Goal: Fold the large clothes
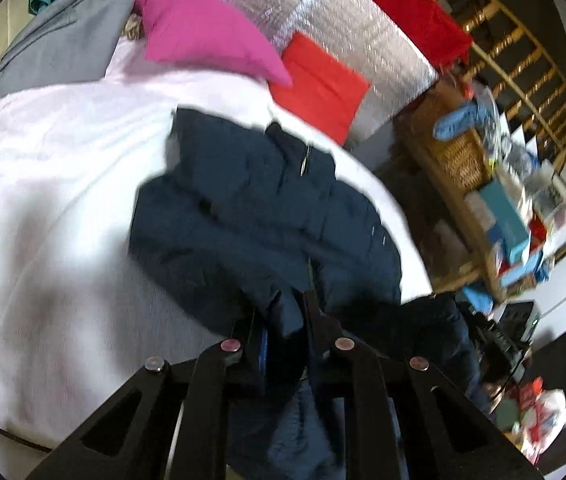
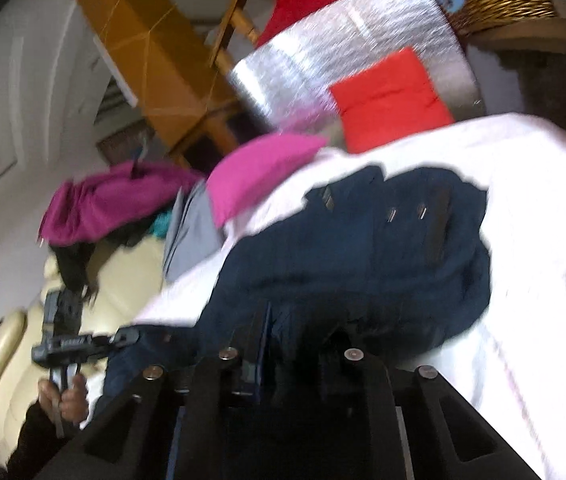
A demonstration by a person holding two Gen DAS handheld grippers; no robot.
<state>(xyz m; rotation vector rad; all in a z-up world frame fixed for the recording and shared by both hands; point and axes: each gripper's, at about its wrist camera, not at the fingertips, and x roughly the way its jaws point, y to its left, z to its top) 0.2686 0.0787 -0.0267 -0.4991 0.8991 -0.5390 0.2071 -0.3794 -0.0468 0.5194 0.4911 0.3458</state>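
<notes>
Pale pink bedding (image 1: 63, 184) covers the work surface, with a cluttered room beyond it. From the left wrist view, a navy padded jacket (image 1: 267, 216) lies bunched in the middle of that bedding, its collar and zip pull toward the far side. A pink cushion (image 1: 207, 32) and a red folded garment (image 1: 319, 80) sit past it, the red one on a silver quilted mat (image 1: 347, 12), and a grey garment (image 1: 63, 36) lies at the far left edge. The left gripper (image 1: 283, 320) has its jaws clenched on a fold of the jacket's near edge, dark cloth wedged between the fingers.

From the right wrist view, the jacket (image 2: 363, 252) spreads across the same bedding (image 2: 543, 240), snaps and a dark placket showing on top. The right gripper (image 2: 295, 344) sits low at the near hem with navy cloth bulging between its fingers, so it appears clamped on the jacket too, though blur softens the detail. The other gripper (image 2: 83, 344) shows at the left, held in the person's hand (image 2: 63, 396), beside a cream sofa (image 2: 7, 352) piled with a magenta garment (image 2: 115, 200).

Judging by this, the step in hand is carrying the near hem for a fold. The next move probably calls for lifting both corners evenly and laying them toward the collar without dragging the bulk.
</notes>
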